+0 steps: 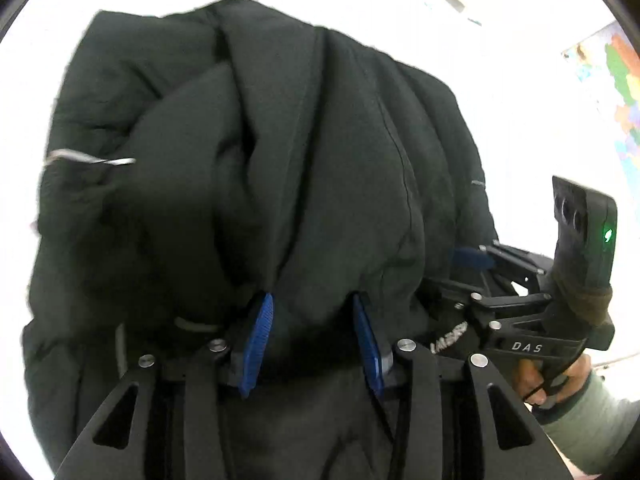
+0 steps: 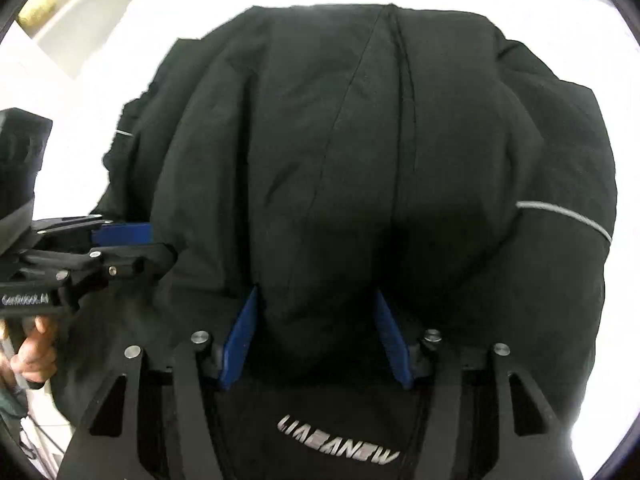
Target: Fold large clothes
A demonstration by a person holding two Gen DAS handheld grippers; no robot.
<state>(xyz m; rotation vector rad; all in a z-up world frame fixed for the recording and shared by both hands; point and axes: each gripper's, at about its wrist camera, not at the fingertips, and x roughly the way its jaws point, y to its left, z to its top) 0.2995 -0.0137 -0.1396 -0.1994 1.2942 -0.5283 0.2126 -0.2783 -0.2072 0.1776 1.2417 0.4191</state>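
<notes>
Black padded jacket [image 1: 280, 168], bunched, was spread across the frame centre on a white surface [image 1: 500, 92]. Its near edge was pinched between the blue pads of the left gripper [image 1: 316, 336]; a second thick fold was clamped likewise by the right gripper [image 2: 320, 340]

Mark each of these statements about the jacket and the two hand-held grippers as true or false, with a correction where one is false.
1. The garment is a black jacket. True.
2. The left hand-held gripper has jacket fabric bunched between its blue fingers. True.
3. The right hand-held gripper hangs open over bare table. False: a thick fold of the jacket fills the space between its fingers.
4. The jacket lies on a dark wooden surface. False: the surface around it is white.
5. Silver lettering shows on the jacket near the right hand-held gripper. True.
6. The jacket is spread out flat. False: it is bunched into thick folds.
</notes>
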